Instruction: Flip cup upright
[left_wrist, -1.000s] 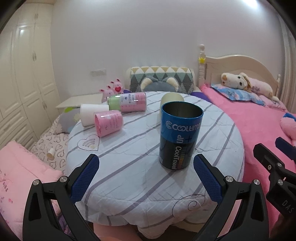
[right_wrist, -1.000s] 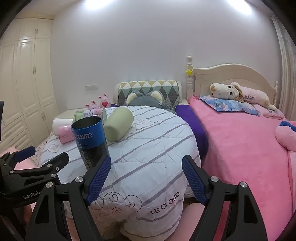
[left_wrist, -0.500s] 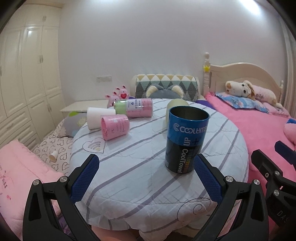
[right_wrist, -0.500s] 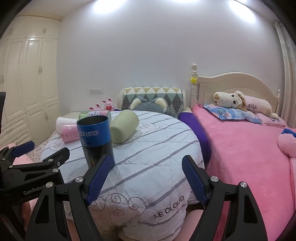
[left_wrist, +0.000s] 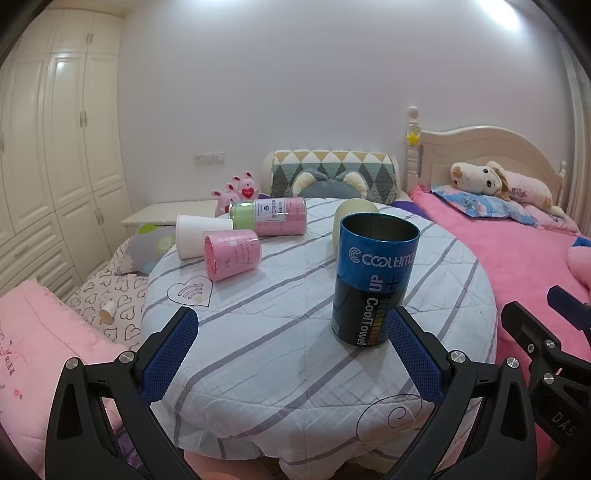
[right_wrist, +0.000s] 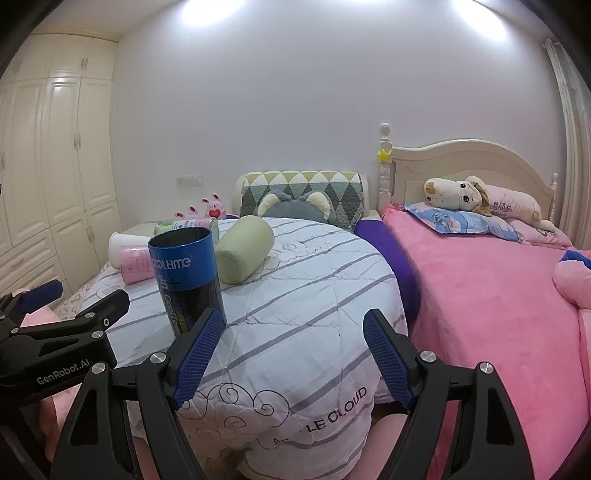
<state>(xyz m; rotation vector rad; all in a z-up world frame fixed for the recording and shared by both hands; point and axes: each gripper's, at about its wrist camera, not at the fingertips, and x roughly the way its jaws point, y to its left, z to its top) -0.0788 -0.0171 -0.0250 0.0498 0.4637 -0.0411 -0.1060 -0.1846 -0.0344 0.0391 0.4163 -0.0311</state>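
A blue and black cup (left_wrist: 373, 280) stands upright, mouth up, on the round table with the striped white cloth (left_wrist: 280, 332); it also shows in the right wrist view (right_wrist: 188, 280). My left gripper (left_wrist: 291, 354) is open and empty, in front of the cup and apart from it. My right gripper (right_wrist: 291, 354) is open and empty, to the right of the cup near the table's front edge. A pale green cup (right_wrist: 243, 254) lies on its side behind the blue one. A small pink cup (left_wrist: 232, 254), a white cup (left_wrist: 195, 236) and a pink-green canister (left_wrist: 269, 216) lie on their sides at the back left.
A pink bed (right_wrist: 498, 295) with plush toys (right_wrist: 465, 192) runs along the right. A cushioned chair (left_wrist: 332, 177) stands behind the table. White wardrobes (left_wrist: 55, 147) line the left wall. Pink bedding (left_wrist: 33, 332) lies low at the left.
Both grippers have drawn back and risen slightly from the table. The blue cup stays upright in place. Nothing was grasped.
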